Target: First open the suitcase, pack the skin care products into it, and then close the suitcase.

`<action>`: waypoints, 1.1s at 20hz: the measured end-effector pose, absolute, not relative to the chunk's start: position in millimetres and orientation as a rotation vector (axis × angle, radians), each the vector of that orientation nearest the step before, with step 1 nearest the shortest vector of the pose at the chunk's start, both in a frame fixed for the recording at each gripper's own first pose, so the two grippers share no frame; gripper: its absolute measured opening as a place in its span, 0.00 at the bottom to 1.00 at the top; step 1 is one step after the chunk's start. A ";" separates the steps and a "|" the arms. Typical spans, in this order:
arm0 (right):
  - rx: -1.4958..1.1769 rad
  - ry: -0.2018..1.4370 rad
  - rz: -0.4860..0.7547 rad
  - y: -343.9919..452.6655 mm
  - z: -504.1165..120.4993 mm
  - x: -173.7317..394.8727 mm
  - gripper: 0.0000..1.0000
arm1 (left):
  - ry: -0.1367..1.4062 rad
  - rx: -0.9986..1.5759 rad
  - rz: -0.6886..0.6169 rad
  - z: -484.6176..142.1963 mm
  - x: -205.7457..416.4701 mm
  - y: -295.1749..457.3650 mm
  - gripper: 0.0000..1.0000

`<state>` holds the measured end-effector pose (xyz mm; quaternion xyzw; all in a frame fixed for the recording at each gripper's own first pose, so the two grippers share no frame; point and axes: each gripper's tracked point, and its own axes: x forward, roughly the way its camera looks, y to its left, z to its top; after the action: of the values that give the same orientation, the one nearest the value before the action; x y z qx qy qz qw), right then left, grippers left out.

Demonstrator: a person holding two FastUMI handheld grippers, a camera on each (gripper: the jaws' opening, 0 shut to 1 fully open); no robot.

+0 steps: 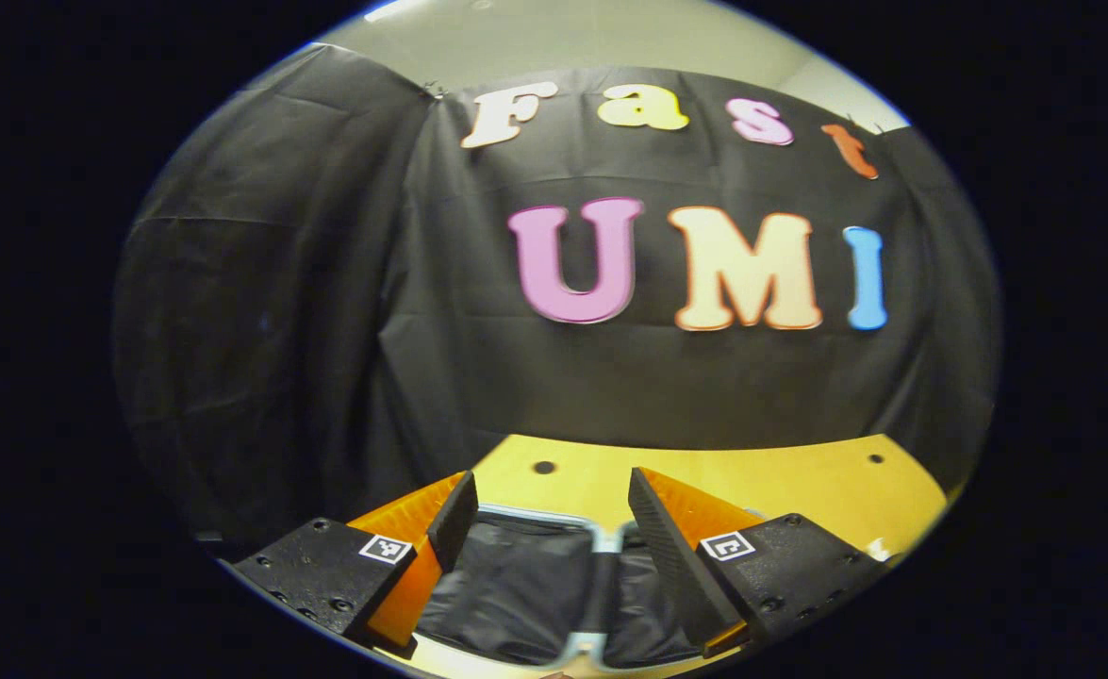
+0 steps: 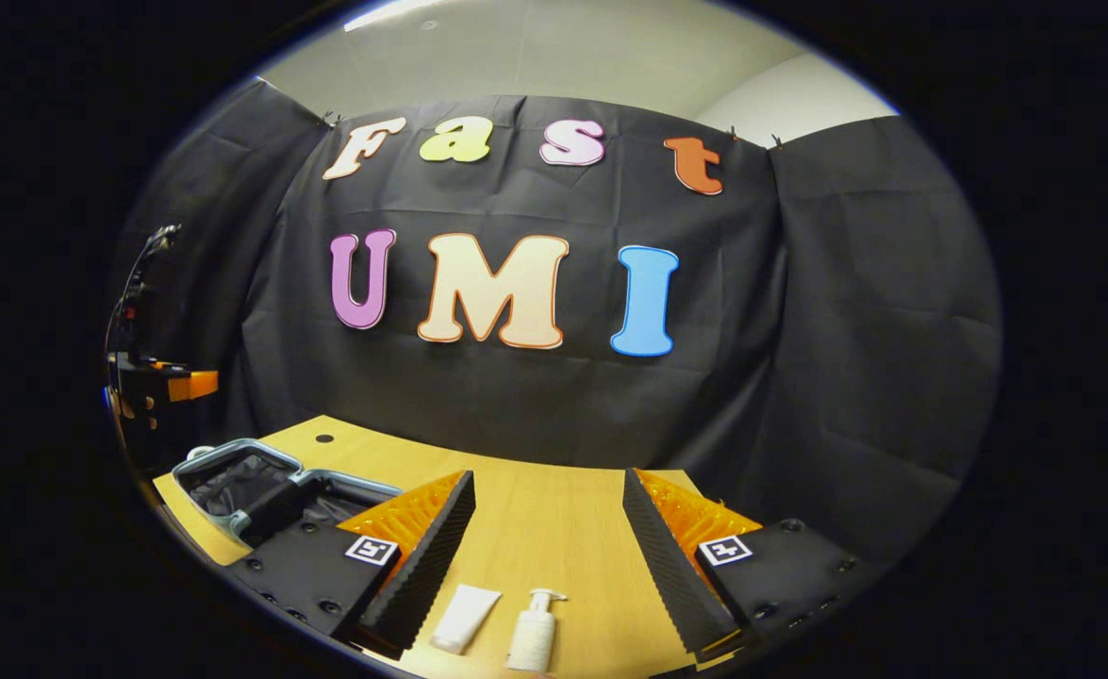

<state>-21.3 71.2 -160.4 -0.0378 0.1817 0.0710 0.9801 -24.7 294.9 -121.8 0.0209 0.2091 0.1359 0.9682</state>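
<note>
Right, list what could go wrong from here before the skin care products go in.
1. The white pump bottle stands upright between the right gripper's open jaws; a careless approach could tip it.
2. The flat white tube lies low on the yellow wooden table, so it may slip from a pinch.
3. The open grey-rimmed suitcase sits near the table's edge, so a nudge might shift it.

Open suitcase [image 2: 261, 490] left on table [image 2: 554, 509], tube [image 2: 464, 618] beside pump bottle [image 2: 533, 637]
</note>
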 end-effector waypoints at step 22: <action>0.007 0.692 0.138 -21.0 -312.0 -74.1 1.00 | 0.986 -0.100 -0.060 -335.7 -91.6 -4.4 0.97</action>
<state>-74.1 -21.0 -312.0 0.0032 0.3388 0.0675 0.9384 -91.6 -4.4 -335.7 -0.0479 0.4732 -0.0288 0.8792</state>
